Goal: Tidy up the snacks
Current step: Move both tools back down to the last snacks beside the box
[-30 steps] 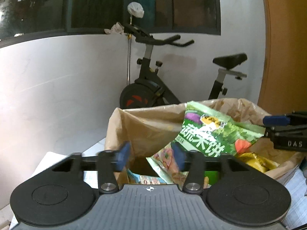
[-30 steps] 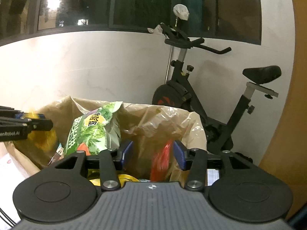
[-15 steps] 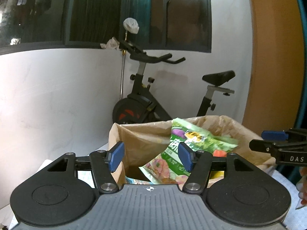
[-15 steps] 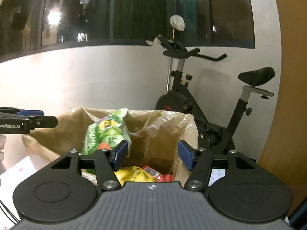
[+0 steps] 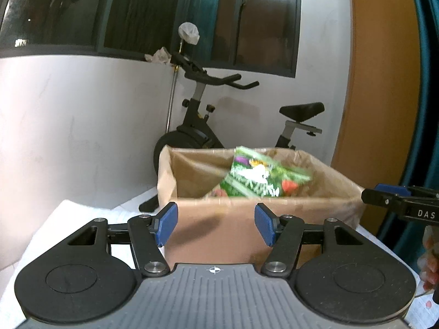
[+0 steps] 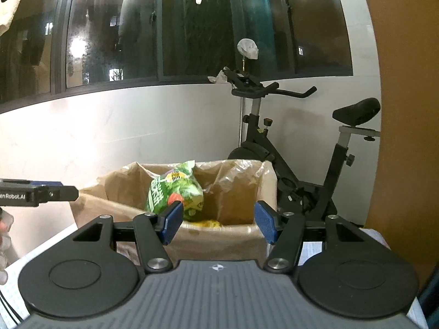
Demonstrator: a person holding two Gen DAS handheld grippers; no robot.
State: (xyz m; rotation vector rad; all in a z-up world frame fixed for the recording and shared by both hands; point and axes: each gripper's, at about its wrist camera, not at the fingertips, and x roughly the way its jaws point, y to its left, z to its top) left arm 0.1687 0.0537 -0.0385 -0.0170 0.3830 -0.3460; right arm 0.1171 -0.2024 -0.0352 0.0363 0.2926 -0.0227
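A cardboard box (image 5: 208, 227) lined with a brown plastic bag stands on a white-covered table. A green snack bag (image 5: 258, 176) stands tilted inside it, sticking above the rim; it also shows in the right wrist view (image 6: 175, 192), with a yellow packet (image 6: 205, 223) below it. My left gripper (image 5: 216, 226) is open and empty, in front of the box's near wall. My right gripper (image 6: 218, 224) is open and empty, in front of the box (image 6: 219, 244). Each gripper's fingers show at the edge of the other's view.
A black exercise bike (image 5: 197, 134) stands behind the box against a white wall, also in the right wrist view (image 6: 301, 164). Dark windows run above. An orange panel (image 5: 378, 82) is at the right. White paper (image 5: 68, 219) covers the table.
Both grippers have pulled back and up from the box and opened wider. The green snack bag is free and sits lower in the box.
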